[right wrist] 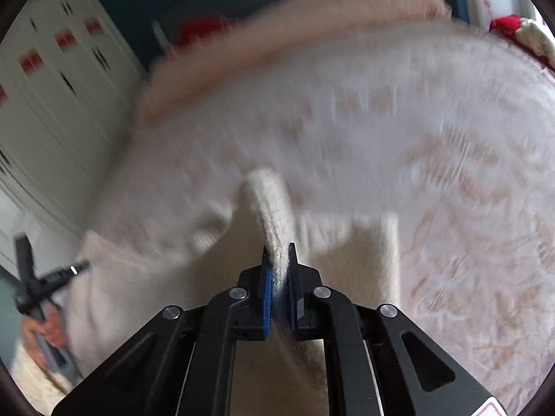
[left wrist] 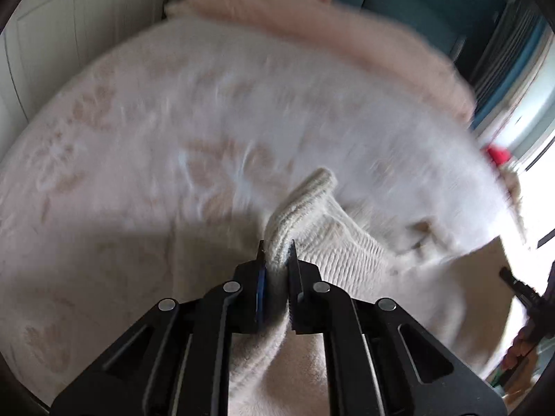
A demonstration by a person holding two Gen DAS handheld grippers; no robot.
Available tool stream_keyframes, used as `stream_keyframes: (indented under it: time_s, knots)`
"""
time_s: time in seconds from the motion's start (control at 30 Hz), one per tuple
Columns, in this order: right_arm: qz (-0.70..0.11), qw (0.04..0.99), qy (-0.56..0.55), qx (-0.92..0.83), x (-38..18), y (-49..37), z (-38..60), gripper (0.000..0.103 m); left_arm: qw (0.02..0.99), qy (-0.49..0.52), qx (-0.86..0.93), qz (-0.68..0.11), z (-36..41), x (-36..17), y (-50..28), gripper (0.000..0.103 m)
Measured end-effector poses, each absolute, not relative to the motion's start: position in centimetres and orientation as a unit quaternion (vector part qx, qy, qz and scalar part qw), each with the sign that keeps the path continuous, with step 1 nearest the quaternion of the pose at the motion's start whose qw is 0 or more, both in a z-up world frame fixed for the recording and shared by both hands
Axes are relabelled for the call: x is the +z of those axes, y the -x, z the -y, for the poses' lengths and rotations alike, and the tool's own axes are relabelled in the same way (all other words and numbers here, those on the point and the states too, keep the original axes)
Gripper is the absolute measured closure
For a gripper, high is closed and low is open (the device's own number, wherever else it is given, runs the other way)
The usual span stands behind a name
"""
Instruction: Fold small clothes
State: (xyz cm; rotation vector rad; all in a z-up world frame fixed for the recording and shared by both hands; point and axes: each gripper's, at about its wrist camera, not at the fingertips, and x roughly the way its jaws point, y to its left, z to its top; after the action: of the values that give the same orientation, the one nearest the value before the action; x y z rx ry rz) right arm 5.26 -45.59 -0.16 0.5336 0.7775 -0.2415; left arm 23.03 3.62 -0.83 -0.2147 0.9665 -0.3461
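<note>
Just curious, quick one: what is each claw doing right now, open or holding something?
Left claw: shut on the cream knit garment.
Right claw: shut on the same cream knit garment.

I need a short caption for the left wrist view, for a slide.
Left claw shut on the ribbed edge of a cream knit garment, above a pale patterned blanket.

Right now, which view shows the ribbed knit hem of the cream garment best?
Left wrist. The ribbed knit hem is sharp there, ribs distinct, pinched in the left gripper. The right wrist view shows another bunched edge in the right gripper, but motion blur smears the ribs.
</note>
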Motion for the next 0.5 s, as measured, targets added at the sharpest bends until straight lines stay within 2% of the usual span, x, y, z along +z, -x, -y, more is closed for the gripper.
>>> stream_keyframes:
  time_s: [0.03, 0.1, 0.27, 0.3, 0.33, 0.4, 0.5]
  knots:
    - [-0.342, 0.893, -0.265, -0.12, 1.6, -4.5, 46.1, 0.096, 0.868, 0.114, -0.164, -0.455, -4.1, -0.1, -23.1, 0.095]
    - [-0.329, 0.897, -0.262, -0.136, 2.3, -4.7, 47.2, 0.096, 0.875, 0.114, -0.142, -0.448, -4.3, 0.7, -24.1, 0.094]
    - [-0.459, 0.826, -0.274, -0.179, -6.6, -9.1, 50.1, 0.094, 0.837, 0.078, -0.085, -0.535, -2.4, -6.2, -28.0, 0.092]
    - [-0.459, 0.826, -0.271, -0.183, -6.8, -8.9, 49.9, 0.092, 0.84, 0.07, -0.075, -0.533, -2.5, -6.7, -27.8, 0.09]
    - [-0.441, 0.836, -0.272, -0.181, -6.1, -8.3, 49.6, 0.088, 0.851, 0.076, -0.076, -0.514, -2.7, -6.3, -27.0, 0.089]
    - [-0.395, 0.865, -0.254, -0.176, -3.1, -6.3, 48.1, 0.087, 0.863, 0.081, -0.079, -0.492, -3.3, -4.8, -25.3, 0.089]
    - [-0.362, 0.897, -0.184, -0.174, 0.9, -3.6, 44.2, 0.073, 0.89, 0.05, -0.085, -0.446, -3.4, -1.3, -21.3, 0.089]
